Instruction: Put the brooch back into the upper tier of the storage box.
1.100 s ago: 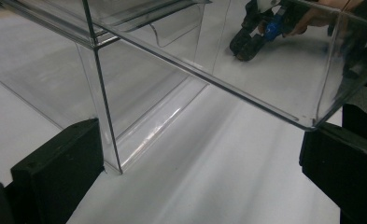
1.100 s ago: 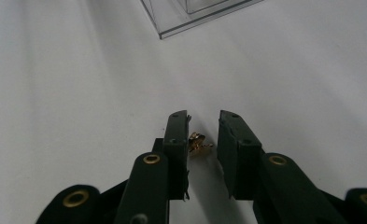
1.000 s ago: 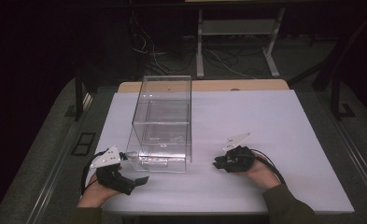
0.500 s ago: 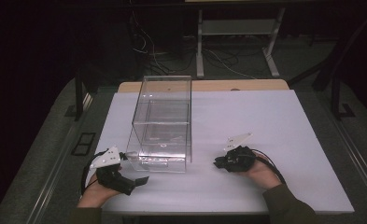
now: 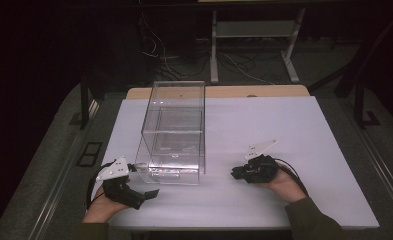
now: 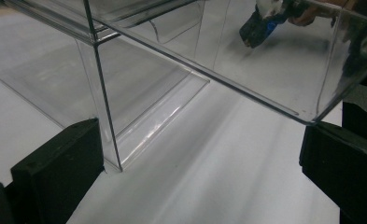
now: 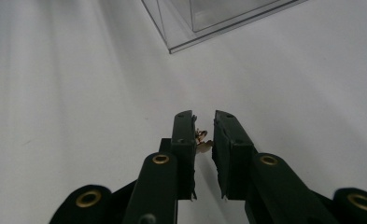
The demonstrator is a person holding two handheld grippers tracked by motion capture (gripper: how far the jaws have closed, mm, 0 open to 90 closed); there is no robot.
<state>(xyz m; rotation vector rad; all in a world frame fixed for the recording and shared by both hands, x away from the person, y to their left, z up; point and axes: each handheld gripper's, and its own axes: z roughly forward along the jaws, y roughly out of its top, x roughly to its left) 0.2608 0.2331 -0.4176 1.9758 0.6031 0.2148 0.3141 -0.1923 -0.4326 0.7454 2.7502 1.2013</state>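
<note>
Straddling the clear box's (image 6: 181,70) near corner, left gripper (image 6: 200,163) fingers gape; right gripper (image 7: 203,135) pinches a tiny object (image 7: 201,142).

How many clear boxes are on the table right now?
1: the clear box stands left of the table's centre, near the left gripper. Its inner shelf splits it into tiers, not separate boxes.

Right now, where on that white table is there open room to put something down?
The widest bare patch is the white tabletop right of the clear plastic box, beyond the right tool. A narrower strip runs left of the box. It's crowded at the box's near corner, by the left tool.
</note>
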